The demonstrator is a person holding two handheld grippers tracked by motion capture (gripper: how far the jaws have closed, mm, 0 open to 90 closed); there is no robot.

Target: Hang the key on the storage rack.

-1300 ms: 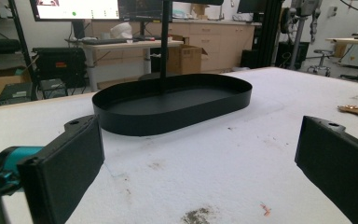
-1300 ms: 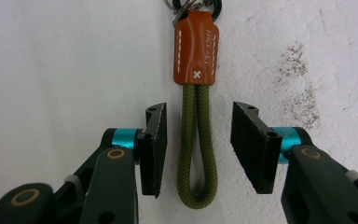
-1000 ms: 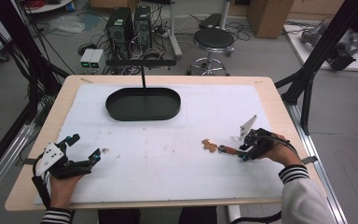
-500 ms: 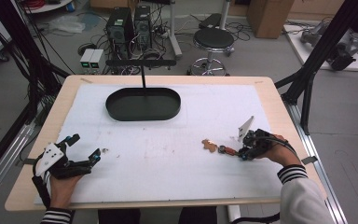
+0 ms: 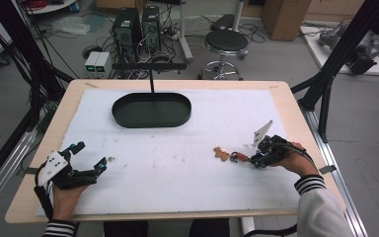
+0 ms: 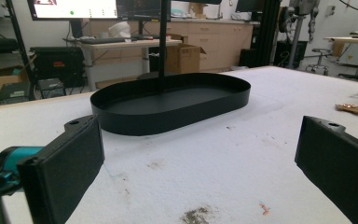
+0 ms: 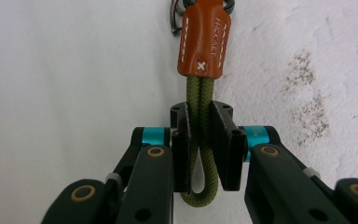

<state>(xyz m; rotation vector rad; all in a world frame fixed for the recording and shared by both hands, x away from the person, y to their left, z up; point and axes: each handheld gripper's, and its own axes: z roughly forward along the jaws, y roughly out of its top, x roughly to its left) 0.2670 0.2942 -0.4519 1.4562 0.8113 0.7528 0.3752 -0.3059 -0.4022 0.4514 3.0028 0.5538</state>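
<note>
The right gripper [image 7: 199, 154] is clamped on the green cord loop [image 7: 200, 140] of a keychain [image 5: 229, 155] lying on the table's [image 5: 187, 148] right side, probably mid-pickup, next lifting toward the black tray [image 5: 151, 109], while the left gripper [image 5: 81, 160] rests wide open and empty.

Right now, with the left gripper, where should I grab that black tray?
Take the black tray by its thin upright wall at the near rim, coming from the left gripper's side, one jaw inside and one outside. The base looks too wide to span.
</note>
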